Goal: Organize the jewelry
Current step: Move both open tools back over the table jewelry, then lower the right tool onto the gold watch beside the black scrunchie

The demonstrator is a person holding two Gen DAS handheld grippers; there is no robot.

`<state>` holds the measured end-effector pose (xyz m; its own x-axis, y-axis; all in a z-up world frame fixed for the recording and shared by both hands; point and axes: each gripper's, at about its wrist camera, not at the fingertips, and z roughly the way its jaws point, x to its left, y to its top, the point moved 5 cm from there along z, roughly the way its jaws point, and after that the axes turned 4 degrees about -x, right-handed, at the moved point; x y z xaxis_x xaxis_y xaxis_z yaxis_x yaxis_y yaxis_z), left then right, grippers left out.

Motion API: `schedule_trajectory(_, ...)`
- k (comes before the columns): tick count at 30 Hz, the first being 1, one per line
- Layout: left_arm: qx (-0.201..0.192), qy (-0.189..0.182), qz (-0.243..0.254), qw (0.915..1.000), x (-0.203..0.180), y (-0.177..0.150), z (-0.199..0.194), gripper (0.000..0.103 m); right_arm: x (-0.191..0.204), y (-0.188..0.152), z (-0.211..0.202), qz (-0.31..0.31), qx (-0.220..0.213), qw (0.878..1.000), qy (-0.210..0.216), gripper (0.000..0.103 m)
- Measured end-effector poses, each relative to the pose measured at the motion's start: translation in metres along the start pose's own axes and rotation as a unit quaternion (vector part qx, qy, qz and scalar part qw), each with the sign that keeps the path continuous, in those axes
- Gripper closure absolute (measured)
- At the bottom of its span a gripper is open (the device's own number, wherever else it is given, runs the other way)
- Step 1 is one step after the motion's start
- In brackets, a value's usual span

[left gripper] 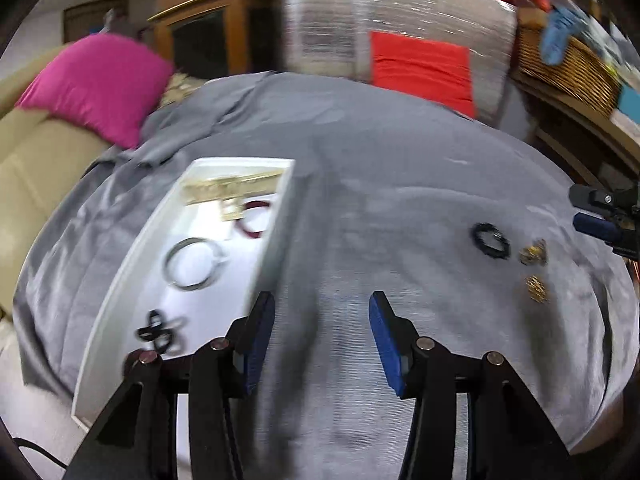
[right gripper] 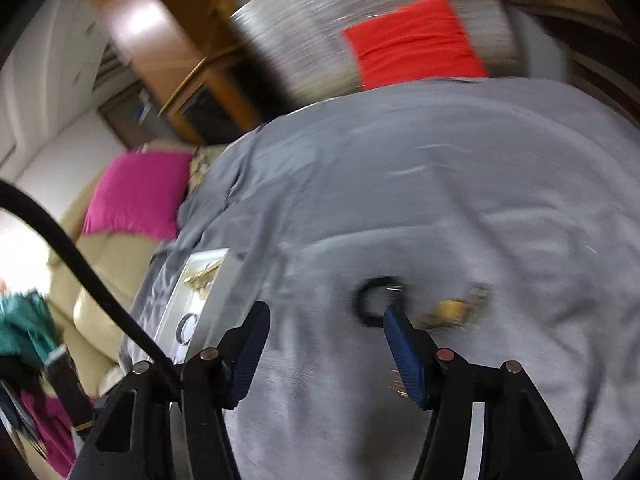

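A white tray [left gripper: 120, 280] lies on the grey cloth [left gripper: 360, 160] at the left. It holds gold jewelry [left gripper: 228, 190], a dark red bangle [left gripper: 254, 218], a silver-and-black bangle [left gripper: 192, 264] and a black piece [left gripper: 158, 332]. On the cloth to the right lie a black ring-shaped bracelet [left gripper: 491, 240] and two small gold pieces [left gripper: 534, 254] [left gripper: 538, 288]. My left gripper [left gripper: 322, 316] is open and empty beside the tray's right wall. My right gripper [right gripper: 326, 330] is open and empty, with the black bracelet [right gripper: 374, 302] and a gold piece [right gripper: 454, 312] just beyond its right finger.
A pink cushion [left gripper: 100, 84] lies on a beige sofa [left gripper: 32, 168] at the left. A red cushion [left gripper: 420, 68] leans on a silver-wrapped seat behind the table. A wicker basket [left gripper: 568, 68] stands at the right. The right gripper [left gripper: 604, 216] shows at the right edge.
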<state>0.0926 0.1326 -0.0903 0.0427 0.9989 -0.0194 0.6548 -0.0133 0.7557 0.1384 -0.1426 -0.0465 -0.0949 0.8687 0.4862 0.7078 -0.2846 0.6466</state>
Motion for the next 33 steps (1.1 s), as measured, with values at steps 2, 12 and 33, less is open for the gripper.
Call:
schedule_trajectory(2, 0.001, -0.012, 0.013, 0.9998, -0.017, -0.001, 0.003, 0.053, -0.025, 0.0, -0.015, 0.023, -0.011, 1.0, -0.002, 0.041)
schedule_trajectory(12, 0.016, -0.086, 0.075, 0.9933, -0.091, -0.014, 0.016, 0.053, -0.078, -0.008, -0.031, 0.095, -0.017, 0.995, 0.025, 0.043)
schedule_trajectory(33, 0.051, -0.161, 0.079, 0.9825, -0.162, -0.021, 0.038, 0.053, -0.121, -0.011, -0.048, 0.172, -0.005, 0.984, 0.041, 0.043)
